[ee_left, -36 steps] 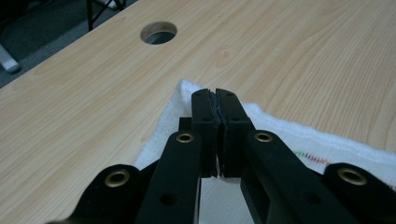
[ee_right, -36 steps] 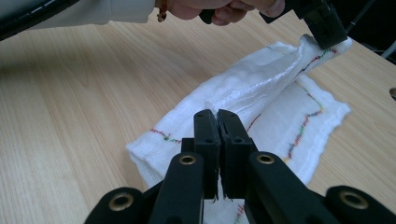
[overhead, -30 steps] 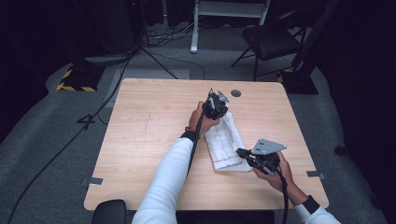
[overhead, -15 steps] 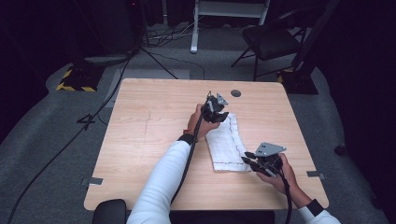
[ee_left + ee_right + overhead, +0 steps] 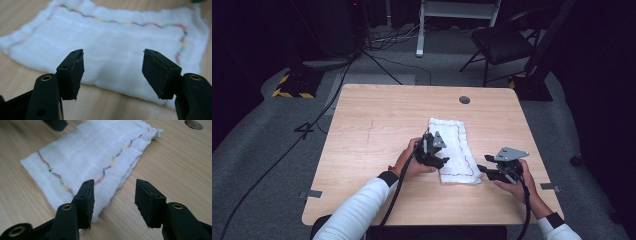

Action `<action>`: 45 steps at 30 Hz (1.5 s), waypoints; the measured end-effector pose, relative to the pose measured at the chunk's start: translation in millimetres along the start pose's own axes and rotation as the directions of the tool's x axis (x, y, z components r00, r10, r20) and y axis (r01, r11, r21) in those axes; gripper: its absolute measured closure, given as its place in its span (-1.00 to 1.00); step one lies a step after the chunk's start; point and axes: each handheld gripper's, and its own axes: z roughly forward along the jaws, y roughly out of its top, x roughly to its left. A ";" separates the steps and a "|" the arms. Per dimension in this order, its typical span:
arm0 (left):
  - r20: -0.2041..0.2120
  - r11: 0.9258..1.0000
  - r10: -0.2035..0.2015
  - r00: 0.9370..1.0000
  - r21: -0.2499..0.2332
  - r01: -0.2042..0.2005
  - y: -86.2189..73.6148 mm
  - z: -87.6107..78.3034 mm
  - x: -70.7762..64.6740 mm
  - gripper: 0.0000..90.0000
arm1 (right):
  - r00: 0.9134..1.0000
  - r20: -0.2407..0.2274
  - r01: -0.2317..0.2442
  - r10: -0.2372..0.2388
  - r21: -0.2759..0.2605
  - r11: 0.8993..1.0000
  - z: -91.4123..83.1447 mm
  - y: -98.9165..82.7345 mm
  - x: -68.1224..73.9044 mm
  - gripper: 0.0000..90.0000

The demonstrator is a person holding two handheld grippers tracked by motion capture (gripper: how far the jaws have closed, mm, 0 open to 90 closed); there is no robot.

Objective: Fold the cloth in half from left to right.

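Cloth [image 5: 455, 150] flat, left tongs [image 5: 113, 71] and right tongs [image 5: 113, 202] just opened, empty.

One camera hangs high above my side, looking forward and down over the whole light wooden table [image 5: 377, 125]. The others ride my tongs, low and close, looking along my black jaws. All three share the folded white cloth with multicoloured zigzag stitching [image 5: 454, 150] [image 5: 120, 50] [image 5: 92, 155].

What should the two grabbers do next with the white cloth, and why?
Probably back away a little. The cloth lies folded flat on the table, and both the left gripper and right gripper have just been opening, nothing between their jaws.
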 end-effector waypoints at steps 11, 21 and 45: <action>0.018 0.998 0.027 0.999 0.064 -0.028 -15.7 13.2 -9.7 -0.15 | 0.999 -0.049 -0.008 0.013 0.107 0.994 28.8 -2.7 -12.8 -0.03; 0.033 0.998 -0.013 0.999 0.054 0.011 -27.1 5.8 -12.9 -0.13 | 0.995 -0.091 -0.036 0.047 0.114 0.993 28.1 -6.6 -9.8 -0.01; 0.081 0.997 -0.056 0.995 0.049 0.052 -65.5 -29.5 -32.8 -0.14 | 0.978 -0.207 0.053 -0.030 0.104 0.993 20.8 -5.3 39.2 -0.02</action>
